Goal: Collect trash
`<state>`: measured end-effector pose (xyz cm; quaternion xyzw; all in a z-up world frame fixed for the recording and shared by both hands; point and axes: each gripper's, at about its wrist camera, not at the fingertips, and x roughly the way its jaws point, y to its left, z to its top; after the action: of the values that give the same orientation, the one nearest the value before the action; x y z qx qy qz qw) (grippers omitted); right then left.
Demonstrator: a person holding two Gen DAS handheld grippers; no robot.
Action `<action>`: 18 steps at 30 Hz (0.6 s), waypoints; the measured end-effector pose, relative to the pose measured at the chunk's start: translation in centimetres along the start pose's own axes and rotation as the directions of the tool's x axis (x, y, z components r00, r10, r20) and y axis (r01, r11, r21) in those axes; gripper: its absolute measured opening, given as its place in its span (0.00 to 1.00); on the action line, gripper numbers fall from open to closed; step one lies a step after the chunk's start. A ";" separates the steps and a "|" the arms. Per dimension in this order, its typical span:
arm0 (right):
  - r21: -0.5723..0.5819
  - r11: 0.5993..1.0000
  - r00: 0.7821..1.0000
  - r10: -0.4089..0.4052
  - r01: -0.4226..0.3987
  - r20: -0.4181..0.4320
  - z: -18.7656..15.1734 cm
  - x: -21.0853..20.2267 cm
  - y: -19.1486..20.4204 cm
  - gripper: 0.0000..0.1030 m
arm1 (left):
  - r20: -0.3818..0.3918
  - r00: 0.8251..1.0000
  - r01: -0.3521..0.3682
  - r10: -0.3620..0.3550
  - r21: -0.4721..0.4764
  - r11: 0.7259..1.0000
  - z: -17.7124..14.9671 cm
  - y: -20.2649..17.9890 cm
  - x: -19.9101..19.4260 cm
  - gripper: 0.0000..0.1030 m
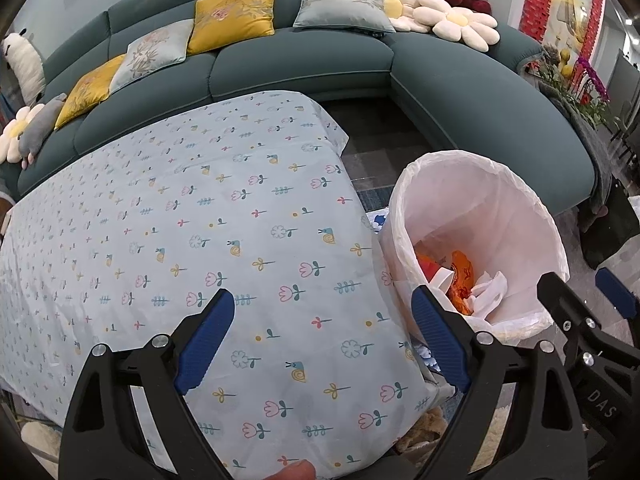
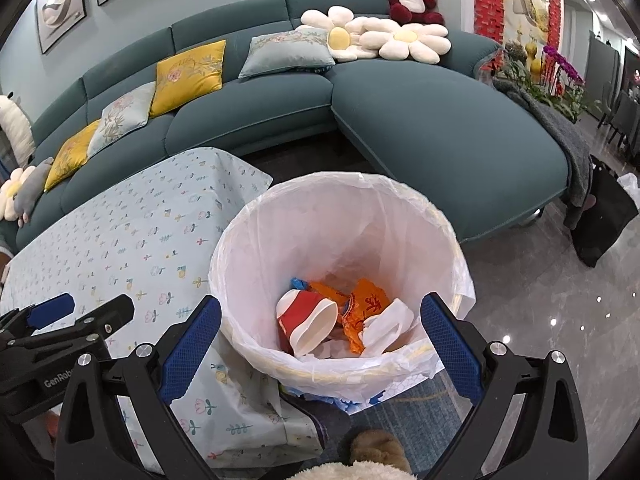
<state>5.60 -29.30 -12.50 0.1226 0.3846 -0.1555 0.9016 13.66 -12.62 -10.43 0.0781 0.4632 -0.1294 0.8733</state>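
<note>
A trash bin (image 2: 448,240) lined with a white bag stands on the floor beside the table's right end; it also shows in the left wrist view (image 1: 516,184). Inside lie a red and white paper cup (image 2: 308,316), orange wrappers (image 2: 368,300) and white crumpled plastic (image 2: 386,326). My right gripper (image 2: 320,344) is open and empty, held above the bin's near rim. My left gripper (image 1: 324,340) is open and empty over the table's near right part. The right gripper's black frame (image 1: 576,320) shows at the left view's right edge.
The table carries a pale blue flower-print cloth (image 1: 200,220). A teal corner sofa (image 1: 304,68) with cushions, flower pillows and plush toys runs behind. A black bag (image 2: 604,216) and potted flowers (image 2: 560,68) stand at the right. A furry slipper (image 2: 376,452) is below.
</note>
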 end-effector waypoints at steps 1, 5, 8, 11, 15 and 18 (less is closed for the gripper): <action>-0.011 1.000 1.000 -0.007 0.007 0.005 0.1 -0.2 0.2 0.93 | 0.000 1.000 0.001 -0.001 0.000 1.000 0.0 0.0 0.0 0.83; -0.037 0.999 1.000 -0.017 0.017 0.013 0.2 -0.4 0.6 0.93 | 0.003 1.000 0.000 0.000 -0.001 1.000 0.1 -0.3 -0.1 0.83; -0.041 0.999 1.000 -0.019 0.019 0.013 0.2 -0.3 0.7 0.93 | 0.004 1.000 -0.006 0.006 0.007 1.000 0.0 -0.4 -0.1 0.83; -0.041 0.999 1.000 -0.018 0.018 0.012 0.1 -0.3 0.7 0.93 | 0.006 1.000 -0.009 0.009 0.012 1.000 -0.1 -0.5 0.0 0.83; -0.043 0.999 1.000 -0.018 0.018 0.012 0.0 -0.3 0.8 0.93 | 0.008 1.000 -0.013 0.013 0.014 1.000 -0.2 -0.5 0.0 0.83; -0.048 0.999 1.000 -0.017 0.018 0.015 -0.1 -0.4 0.9 0.93 | 0.010 1.000 -0.018 0.018 0.016 1.000 -0.3 -0.4 0.0 0.83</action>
<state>5.63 -28.36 -12.22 0.0965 0.3826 -0.1551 0.9057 13.34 -12.94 -10.58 0.0887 0.4571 -0.1256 0.8760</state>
